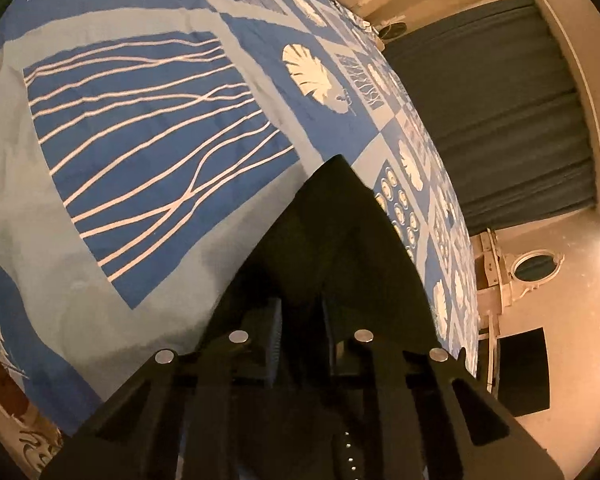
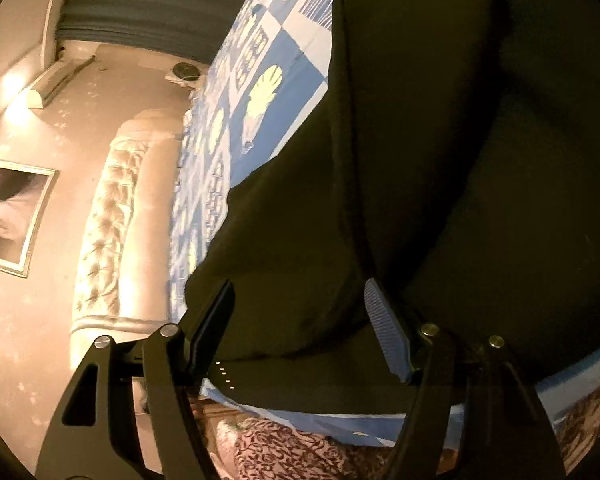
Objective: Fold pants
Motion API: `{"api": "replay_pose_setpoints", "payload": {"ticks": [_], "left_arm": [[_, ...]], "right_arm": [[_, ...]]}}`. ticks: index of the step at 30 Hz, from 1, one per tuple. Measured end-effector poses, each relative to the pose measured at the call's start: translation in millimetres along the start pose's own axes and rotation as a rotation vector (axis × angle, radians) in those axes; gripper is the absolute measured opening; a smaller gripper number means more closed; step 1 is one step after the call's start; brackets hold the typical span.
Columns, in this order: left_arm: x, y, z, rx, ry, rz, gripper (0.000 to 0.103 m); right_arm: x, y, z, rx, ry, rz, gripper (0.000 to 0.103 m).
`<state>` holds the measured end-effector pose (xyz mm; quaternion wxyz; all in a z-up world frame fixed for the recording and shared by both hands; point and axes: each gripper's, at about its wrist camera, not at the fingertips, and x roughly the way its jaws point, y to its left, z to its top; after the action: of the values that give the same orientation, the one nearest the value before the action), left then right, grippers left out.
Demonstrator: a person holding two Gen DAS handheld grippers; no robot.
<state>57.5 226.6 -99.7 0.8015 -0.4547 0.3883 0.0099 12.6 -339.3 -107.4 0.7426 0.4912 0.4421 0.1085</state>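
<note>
The black pants (image 2: 420, 140) lie spread on a bed with a blue and white patterned cover (image 2: 284, 92), near its edge. My right gripper (image 2: 299, 286) is open just above the cloth, its fingers wide apart with the dark fabric showing between them and no pad pressing on it. In the left wrist view a corner of the pants (image 1: 332, 220) rises in a dark peak from between the fingers. My left gripper (image 1: 300, 304) is shut on that fabric over the bed cover (image 1: 140, 140).
A tufted pale headboard (image 2: 112, 220) and a framed picture (image 2: 8, 212) are at the left of the right wrist view. A dark curtain (image 1: 492, 112), an oval mirror (image 1: 536, 266) and a black box (image 1: 524, 372) stand beyond the bed's edge. Patterned carpet (image 2: 284, 448) lies below.
</note>
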Motion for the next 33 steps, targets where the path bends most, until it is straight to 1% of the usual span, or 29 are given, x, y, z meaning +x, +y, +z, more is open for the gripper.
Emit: {"api": "replay_pose_setpoints", "payload": {"ticks": [2, 4, 6, 7, 9, 10, 11, 14, 18, 20, 24, 29, 32, 33], "left_arm": [[-2.8, -2.3, 0.9, 0.003, -0.003, -0.01, 0.017], [-4.9, -4.6, 0.4, 0.019, -0.004, -0.006, 0.017], [-3.1, -6.0, 0.6, 0.028, -0.001, 0.006, 0.017], [-3.5, -5.7, 0.2, 0.023, -0.002, 0.005, 0.017], [-6.2, -5.9, -0.2, 0.013, -0.005, 0.0, 0.017], [-6.6, -7.2, 0.7, 0.014, -0.007, -0.002, 0.017], [-8.3, -9.1, 1.9, 0.02, -0.008, -0.006, 0.017], [-14.5, -15.7, 4.4, 0.039, -0.009, -0.021, 0.017], [-26.3, -19.8, 1.0, 0.064, -0.004, -0.029, 0.017], [-30.8, -17.5, -2.2, 0.067, 0.002, -0.027, 0.017], [-37.2, -2.3, -16.5, 0.057, 0.038, -0.002, 0.017], [-31.5, 15.9, -36.3, 0.038, 0.086, 0.029, 0.017], [-31.5, 17.2, -41.9, 0.031, 0.086, 0.025, 0.017], [-32.2, 15.0, -43.3, 0.042, 0.084, 0.025, 0.017]], "right_arm": [[-3.1, 2.3, -7.8, 0.015, -0.011, -0.013, 0.065], [1.8, 0.4, -13.9, 0.032, 0.002, -0.033, 0.066], [7.9, -3.3, -14.9, 0.037, -0.005, -0.043, 0.065], [10.1, -4.3, -13.8, 0.037, -0.017, -0.045, 0.064], [13.3, -2.1, -10.5, 0.028, -0.034, -0.06, 0.047], [13.6, -2.4, -9.0, 0.027, -0.033, -0.041, 0.016], [15.9, -3.6, -5.2, 0.032, -0.016, -0.024, 0.009], [7.4, -0.8, -4.0, 0.028, -0.014, 0.003, 0.008], [-15.2, 18.3, -12.0, -0.076, -0.012, 0.01, 0.008], [-24.7, 18.5, -15.2, -0.086, -0.002, 0.013, 0.008], [-36.6, 1.0, -24.3, -0.067, 0.028, -0.009, 0.008], [-36.8, -26.3, -32.5, -0.033, 0.043, -0.06, 0.008], [-40.9, -27.7, -31.3, -0.038, 0.034, -0.063, 0.008], [-42.9, -26.5, -30.5, -0.045, 0.029, -0.062, 0.008]]}}
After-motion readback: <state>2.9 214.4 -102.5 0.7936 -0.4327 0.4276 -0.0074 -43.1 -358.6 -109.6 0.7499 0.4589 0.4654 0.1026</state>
